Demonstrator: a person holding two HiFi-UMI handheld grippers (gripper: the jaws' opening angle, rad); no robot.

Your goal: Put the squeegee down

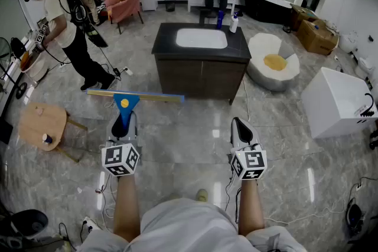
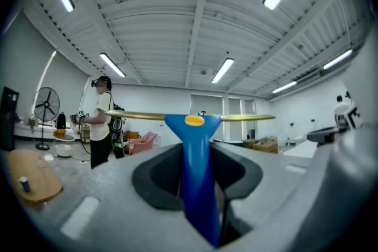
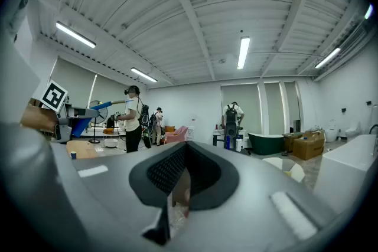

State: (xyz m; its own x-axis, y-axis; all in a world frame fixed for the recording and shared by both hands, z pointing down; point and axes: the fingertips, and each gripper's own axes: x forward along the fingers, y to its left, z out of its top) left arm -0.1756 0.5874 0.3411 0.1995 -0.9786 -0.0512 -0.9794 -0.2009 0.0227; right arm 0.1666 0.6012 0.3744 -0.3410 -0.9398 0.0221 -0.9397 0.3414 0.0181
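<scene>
1. One grey marble floor (image 1: pixel 195 144) fills most of my head view, glossy and veined.
2. One dark cabinet (image 1: pixel 201 77) stands ahead of me at centre, and its worktop carries a white basin (image 1: pixel 201 38).
3. One white box (image 1: pixel 336 103) sits on the floor to the cabinet's right, well apart from it.
4. One person (image 1: pixel 62 32) in a pale top stands off to the left.
5. One round wooden side table (image 1: pixel 41 122) sits nearer me on that same side.
6. The squeegee (image 1: pixel 126 104) is up in the air above the floor, between me and the cabinet. Its long blade lies crosswise and level, and its blue handle runs back toward me.
7. My left gripper (image 1: pixel 123 127) points level, its jaws clamped on that blue handle.
8. My right gripper (image 1: pixel 240 126) hangs well apart to the right, jaws drawn together with nothing between them.
</scene>
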